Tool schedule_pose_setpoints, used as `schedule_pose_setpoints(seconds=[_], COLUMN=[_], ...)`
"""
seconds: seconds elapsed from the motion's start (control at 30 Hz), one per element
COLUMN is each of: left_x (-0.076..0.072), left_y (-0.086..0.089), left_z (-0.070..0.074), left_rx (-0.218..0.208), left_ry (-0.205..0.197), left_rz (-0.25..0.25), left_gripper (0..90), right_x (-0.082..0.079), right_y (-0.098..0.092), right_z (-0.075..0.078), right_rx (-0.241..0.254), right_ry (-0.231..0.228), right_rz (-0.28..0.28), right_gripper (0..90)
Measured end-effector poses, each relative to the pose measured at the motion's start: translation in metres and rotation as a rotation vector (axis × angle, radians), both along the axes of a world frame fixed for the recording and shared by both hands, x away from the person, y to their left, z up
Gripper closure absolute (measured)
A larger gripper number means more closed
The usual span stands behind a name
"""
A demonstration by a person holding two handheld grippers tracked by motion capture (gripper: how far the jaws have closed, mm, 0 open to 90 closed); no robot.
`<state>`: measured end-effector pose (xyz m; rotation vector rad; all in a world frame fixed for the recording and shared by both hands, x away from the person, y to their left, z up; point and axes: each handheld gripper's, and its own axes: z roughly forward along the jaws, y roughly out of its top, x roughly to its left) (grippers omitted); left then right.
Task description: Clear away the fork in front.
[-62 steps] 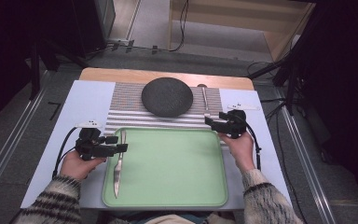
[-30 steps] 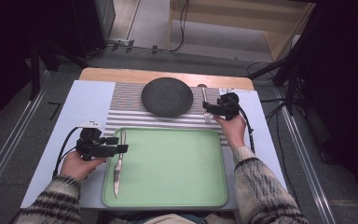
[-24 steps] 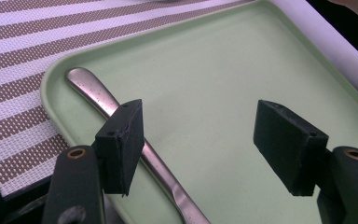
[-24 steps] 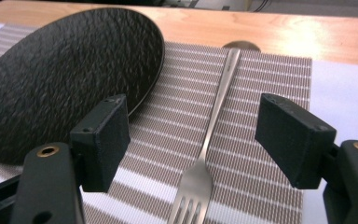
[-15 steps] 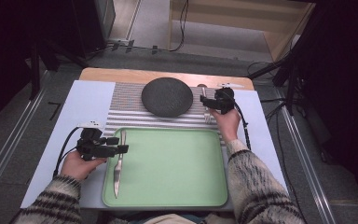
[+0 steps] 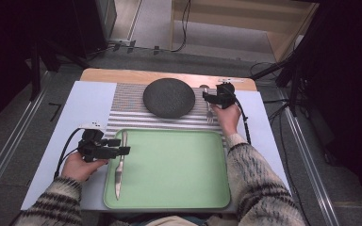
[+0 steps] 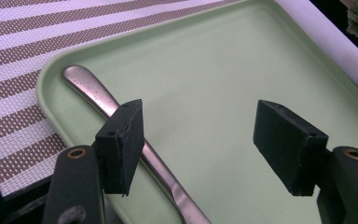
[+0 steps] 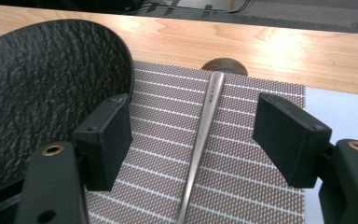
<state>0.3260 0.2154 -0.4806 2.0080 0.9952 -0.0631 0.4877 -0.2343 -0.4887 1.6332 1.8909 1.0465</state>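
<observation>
High view: two released grippers, left gripper (image 6: pixel 120 146) by one knife (image 6: pixel 119 170), right gripper (image 6: pixel 208 97) over one fork (image 6: pixel 209 112).

One knife (image 6: pixel 119 165), one fork (image 6: pixel 209 107), one plate (image 6: pixel 168 97), one tray (image 6: pixel 174 188), one placemat (image 6: pixel 127 106).

Pale green tray (image 6: pixel 169 197), striped brown-and-white mat (image 6: pixel 127 110) (woven), black speckled plate (image 6: pixel 168 97)

Dim room, grey floor (image 6: pixel 155 28), cables (image 6: pixel 185 23)
</observation>
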Motion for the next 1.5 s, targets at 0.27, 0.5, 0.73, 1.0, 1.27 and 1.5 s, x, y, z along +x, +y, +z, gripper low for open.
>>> schedule_pose_setpoints(seconds=[0.27,0.5,0.73,1.0,1.27,1.5], left_x=[0.0001,-0.0001,-0.0001,-0.0002,-0.0001,-0.0001], left_y=[0.0003,-0.0002,0.0001,-0.0004,-0.0008,-0.0008], left_z=[0.0002,-0.0001,0.0001,-0.0001,-0.0004,-0.0005], left_rx=[0.0,0.0,0.002,0.0,0.003,0.003], left_ry=[0.0,0.003,0.0,0.006,0.006,0.006], left_rz=[0.0,0.002,0.0,0.0,-0.003,-0.002], left_gripper=[34.2,34.2,34.2,34.2,34.2,34.2], right_x=[0.0031,0.0043,0.0054,0.0076,0.0089,0.01], right_y=[0.0016,0.0038,0.0054,0.0071,0.0073,0.0083], right_z=[-0.0023,-0.0032,-0.0046,-0.0056,-0.0071,-0.0097], right_rx=[-0.015,-0.045,-0.059,-0.079,-0.084,-0.088], right_ry=[0.037,0.082,0.132,0.196,0.235,0.27], right_rz=[0.01,0.021,0.031,0.045,0.045,0.05], right_gripper=[26.4,27.4,28.5,30.2,31.2,33.0])
